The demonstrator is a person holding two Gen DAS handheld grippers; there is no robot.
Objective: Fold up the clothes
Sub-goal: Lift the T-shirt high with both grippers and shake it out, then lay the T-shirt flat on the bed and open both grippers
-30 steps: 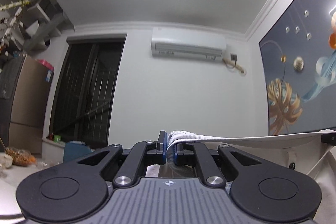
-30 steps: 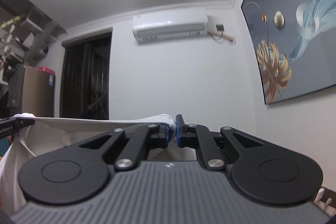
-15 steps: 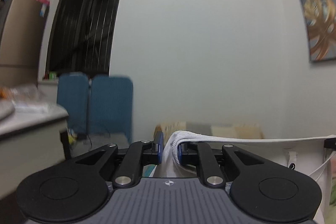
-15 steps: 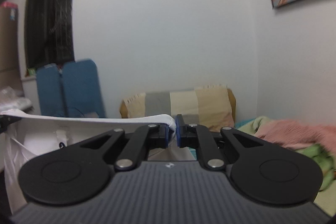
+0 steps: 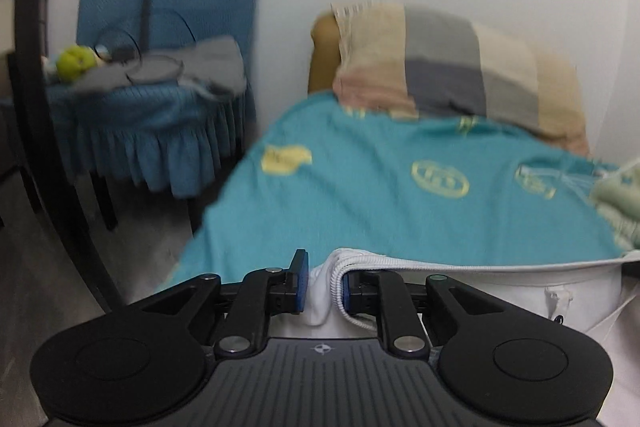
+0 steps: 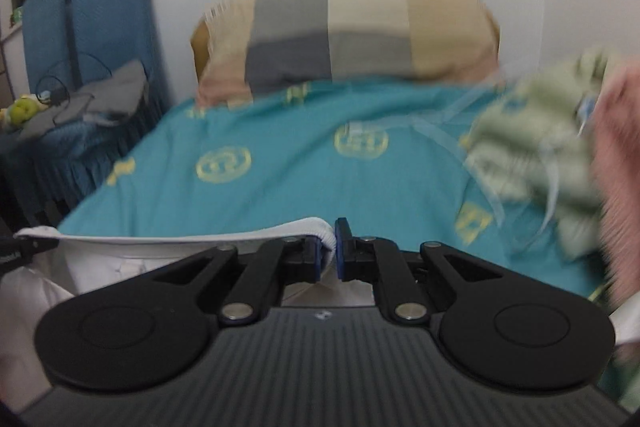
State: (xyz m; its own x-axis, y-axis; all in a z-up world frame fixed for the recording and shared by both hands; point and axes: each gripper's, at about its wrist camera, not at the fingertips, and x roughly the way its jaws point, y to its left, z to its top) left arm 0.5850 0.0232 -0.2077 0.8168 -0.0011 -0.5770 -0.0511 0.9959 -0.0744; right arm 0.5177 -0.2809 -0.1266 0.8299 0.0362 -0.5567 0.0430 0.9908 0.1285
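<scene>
Left wrist view: the left gripper (image 5: 325,281) pinches the ribbed waistband corner of a white garment (image 5: 480,269) between its blue-padded fingers (image 5: 300,281). The cloth bunches in the gap, and the band runs taut off to the right, where it meets a dark edge at the frame border. More of the white fabric, with a small sewn label, hangs below that band. Beyond it lies a bed covered by a teal sheet (image 5: 380,195) with yellow emblems. A striped pillow (image 5: 448,67) in beige and grey leans at the head of the bed against the white wall. To the left stands a blue chair (image 5: 168,39) with a grey cloth, a cable and a green plush toy (image 5: 74,63) on its seat.

Right wrist view: the right gripper (image 6: 333,253) is clamped on the opposite corner of the same white garment (image 6: 180,237). Its waistband stretches leftward to a dark clip-like tip at the left edge, with fabric hanging beneath. The band is held above the near edge of the teal sheet (image 6: 280,179). A pale green blanket (image 6: 532,147) and a pink one (image 6: 620,167), both blurred, are heaped on the right side of the bed. The striped pillow (image 6: 340,35) and blue chair (image 6: 88,27) sit behind.
</scene>
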